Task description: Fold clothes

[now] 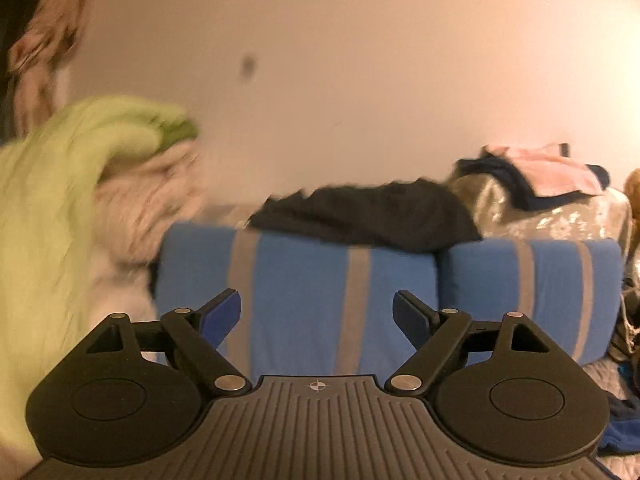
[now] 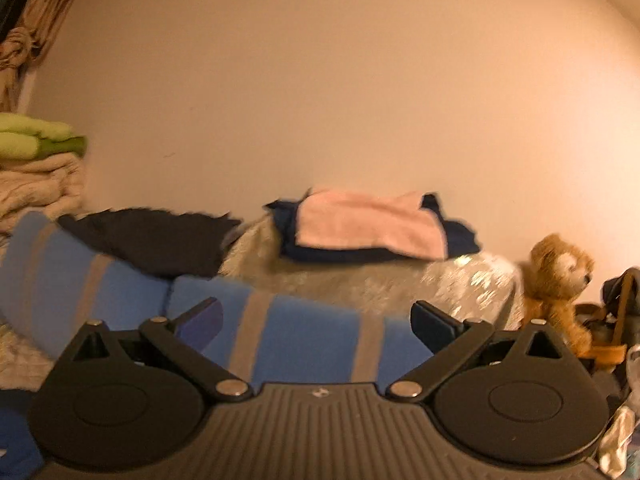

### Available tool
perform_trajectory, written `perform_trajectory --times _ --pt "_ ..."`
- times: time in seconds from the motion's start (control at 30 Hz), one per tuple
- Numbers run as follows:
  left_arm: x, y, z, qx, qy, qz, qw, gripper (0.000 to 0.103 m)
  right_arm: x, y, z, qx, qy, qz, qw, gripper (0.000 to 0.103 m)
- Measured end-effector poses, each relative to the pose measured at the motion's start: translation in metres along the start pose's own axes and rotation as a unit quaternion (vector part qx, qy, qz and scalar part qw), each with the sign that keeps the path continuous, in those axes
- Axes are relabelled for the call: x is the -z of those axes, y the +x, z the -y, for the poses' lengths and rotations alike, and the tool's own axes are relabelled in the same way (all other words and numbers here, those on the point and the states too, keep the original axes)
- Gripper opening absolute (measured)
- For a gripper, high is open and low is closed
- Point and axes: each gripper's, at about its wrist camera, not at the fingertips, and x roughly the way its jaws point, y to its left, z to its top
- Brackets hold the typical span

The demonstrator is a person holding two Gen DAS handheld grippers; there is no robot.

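My left gripper (image 1: 317, 312) is open and empty, facing blue pillows with grey stripes (image 1: 304, 292). A black garment (image 1: 372, 212) lies crumpled on top of the pillows. A light green garment (image 1: 52, 208) is blurred at the left, over a cream pile (image 1: 156, 200). My right gripper (image 2: 316, 320) is open and empty, over the same striped pillows (image 2: 304, 336). In the right wrist view the black garment (image 2: 152, 240) lies at the left, and a folded pink cloth (image 2: 368, 224) rests on a dark blue cloth (image 2: 460, 236). Folded green (image 2: 40, 140) and cream clothes (image 2: 40, 188) are stacked at far left.
A plain wall (image 1: 360, 60) stands behind the bed. A shiny patterned cover (image 2: 400, 280) lies under the folded stack. A brown stuffed bear (image 2: 560, 280) sits at the right beside a bag (image 2: 620, 300). Blue fabric (image 1: 624, 424) lies at the lower right.
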Motion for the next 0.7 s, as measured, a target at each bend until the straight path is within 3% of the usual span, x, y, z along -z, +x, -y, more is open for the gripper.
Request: perform_trajectory --times 0.13,0.37,0.57,0.7 --pt "0.044 -0.009 -0.026 -0.018 -0.020 -0.026 0.9993 0.084 0.038 -0.001 -0.029 -0.054 0.001 -0.043 0.998 0.103" --pt "0.119 -0.029 -0.083 -0.064 -0.094 -0.056 0.9919 0.084 0.106 0.008 -0.102 -0.161 -0.025 -0.108 0.981 0.103" --pt "0.172 -0.049 -0.134 -0.125 -0.159 -0.091 0.9751 0.084 0.142 0.030 -0.147 -0.201 0.016 -0.140 0.969 0.103" --pt "0.203 -0.060 -0.163 -0.158 -0.209 -0.106 0.9593 0.084 0.163 0.040 -0.180 -0.200 0.014 -0.147 0.969 0.103"
